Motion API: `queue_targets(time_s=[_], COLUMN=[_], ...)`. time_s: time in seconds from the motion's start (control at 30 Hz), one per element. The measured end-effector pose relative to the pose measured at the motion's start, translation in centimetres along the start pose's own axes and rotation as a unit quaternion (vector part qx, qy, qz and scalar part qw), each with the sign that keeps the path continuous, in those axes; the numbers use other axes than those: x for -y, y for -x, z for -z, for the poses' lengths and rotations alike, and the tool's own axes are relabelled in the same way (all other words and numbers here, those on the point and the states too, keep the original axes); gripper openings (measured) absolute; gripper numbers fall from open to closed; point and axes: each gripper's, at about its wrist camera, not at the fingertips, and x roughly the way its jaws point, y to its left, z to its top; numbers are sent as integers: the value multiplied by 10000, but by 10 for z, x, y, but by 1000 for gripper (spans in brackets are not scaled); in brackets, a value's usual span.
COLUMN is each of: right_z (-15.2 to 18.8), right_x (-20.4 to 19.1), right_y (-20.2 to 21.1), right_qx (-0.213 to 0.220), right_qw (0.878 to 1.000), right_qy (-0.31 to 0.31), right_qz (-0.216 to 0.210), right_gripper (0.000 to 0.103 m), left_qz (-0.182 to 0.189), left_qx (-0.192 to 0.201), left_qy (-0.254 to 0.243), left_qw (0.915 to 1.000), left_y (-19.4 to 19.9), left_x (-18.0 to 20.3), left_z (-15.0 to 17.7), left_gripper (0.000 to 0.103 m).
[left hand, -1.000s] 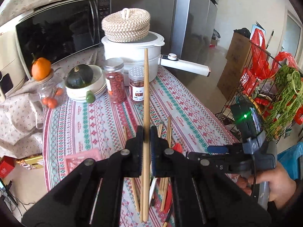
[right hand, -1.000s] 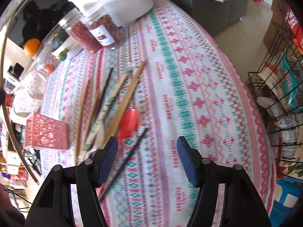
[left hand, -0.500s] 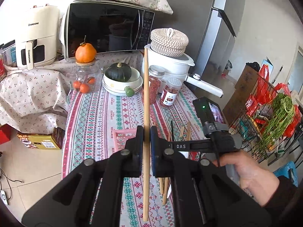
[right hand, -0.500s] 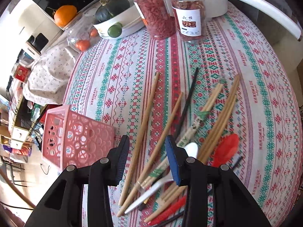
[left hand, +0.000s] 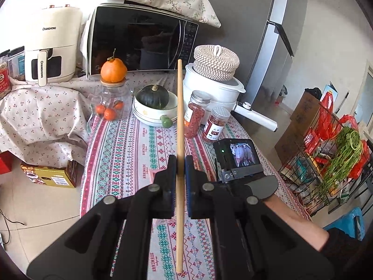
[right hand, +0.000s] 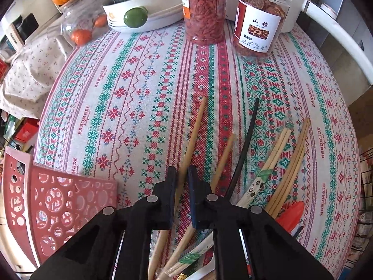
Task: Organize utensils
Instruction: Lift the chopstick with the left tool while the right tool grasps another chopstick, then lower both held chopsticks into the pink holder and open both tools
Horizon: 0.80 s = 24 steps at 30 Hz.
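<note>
We find the long pale wooden chopstick lying flat on the red-and-green patterned tablecloth, its far tip pointing toward the jars and its near part running under the right gripper. We judge it light, stiff and smooth, liable to roll or pivot if pinched near an end; a hold nearer mid-length, across its narrow width, looks soundest. The right gripper's jaws are closing at this moment, with this chopstick between them, one blue-faced pad to each side; whether the pads already press on the wood we cannot tell. Just beside it lie a second wooden chopstick and a thin black chopstick, close enough that we judge a stray contact possible. Further right rests a bundle of wooden chopsticks, with a red plastic spoon at its near end. The pink perforated plastic basket, which we take to be the destination, sits on the cloth to the left of the fingers, near but apart. The left gripper is clamped on another long wooden chopstick, held upright above the table, gripped below its middle.
</note>
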Motion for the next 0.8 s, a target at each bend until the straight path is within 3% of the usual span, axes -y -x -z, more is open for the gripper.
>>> queue_targets(time_s=[0.17, 0.43, 0.8], right_z=[11, 37, 55], right_x=[22, 32, 24], right_y=[31, 131, 205], right_qx=[380, 1718, 2799], right_qw=[9980, 9809, 9545], right_qy=[-290, -328, -189], right_qz=[-414, -852, -1012], right_gripper=[7, 6, 6], left_qz=[-56, -246, -716], left_qx=[534, 1465, 1657], left_qy=[63, 96, 127], left_qw=[9985, 9889, 9835], left_y=[6, 0, -41], left_x=[-1, 4, -1], left_z=[-5, -15, -10], left_gripper=[8, 8, 8])
